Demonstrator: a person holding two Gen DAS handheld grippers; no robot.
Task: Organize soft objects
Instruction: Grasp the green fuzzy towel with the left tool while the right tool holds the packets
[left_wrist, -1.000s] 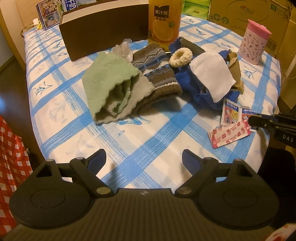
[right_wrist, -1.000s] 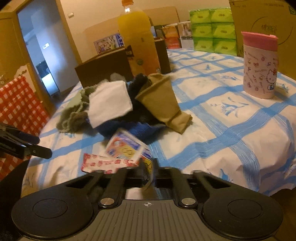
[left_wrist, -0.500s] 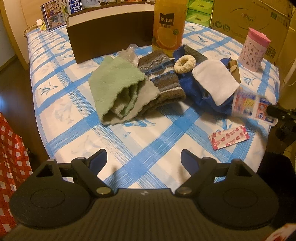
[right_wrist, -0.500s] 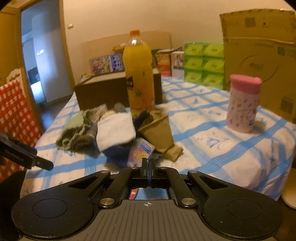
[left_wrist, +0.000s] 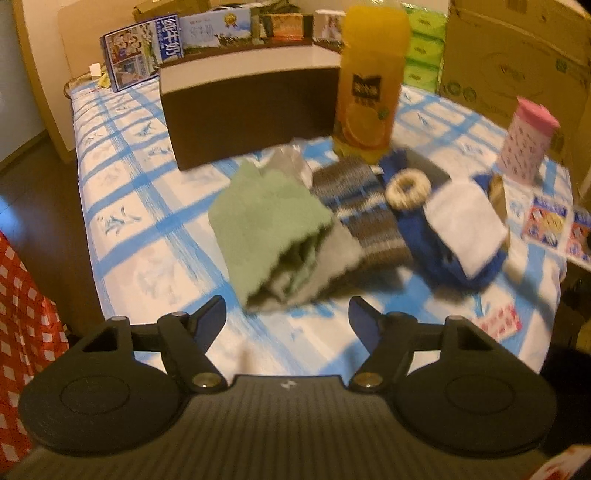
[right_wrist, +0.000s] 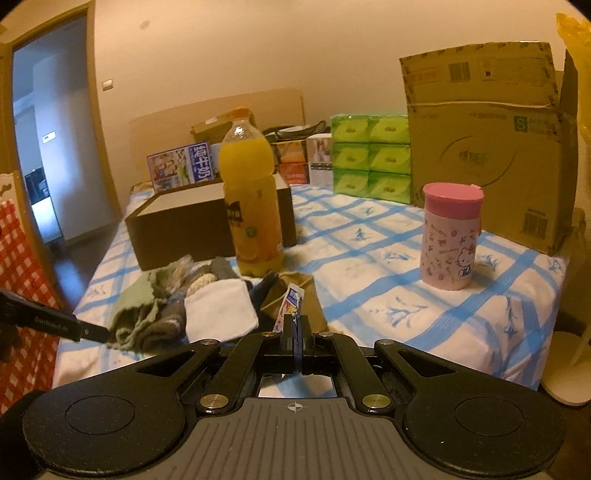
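Observation:
A heap of soft things lies mid-table: a green towel (left_wrist: 266, 225), a striped knit piece (left_wrist: 365, 210), a cream scrunchie (left_wrist: 408, 186), a blue fuzzy item (left_wrist: 454, 269), a white cloth (left_wrist: 465, 221) and a tan cloth (right_wrist: 295, 295). My left gripper (left_wrist: 288, 314) hovers just short of the towel, its jaws closing with nothing between them. My right gripper (right_wrist: 295, 332) is shut on a colourful printed packet (right_wrist: 291, 304), held edge-on above the table. The same packet (left_wrist: 550, 221) shows at the right of the left wrist view. A red patterned packet (left_wrist: 500, 323) lies near the table's edge.
Behind the heap stand a dark brown box (left_wrist: 251, 110), an orange juice bottle (left_wrist: 369, 92) and a pink-lidded cup (left_wrist: 528, 144). Cardboard boxes (right_wrist: 487, 147) and green tissue packs (right_wrist: 369, 158) line the far side. A red chequered cloth (left_wrist: 22, 314) hangs at the left.
My right gripper lifted the colourful packet off the table and rose with it. My left gripper moved closer to the heap and its jaws narrowed.

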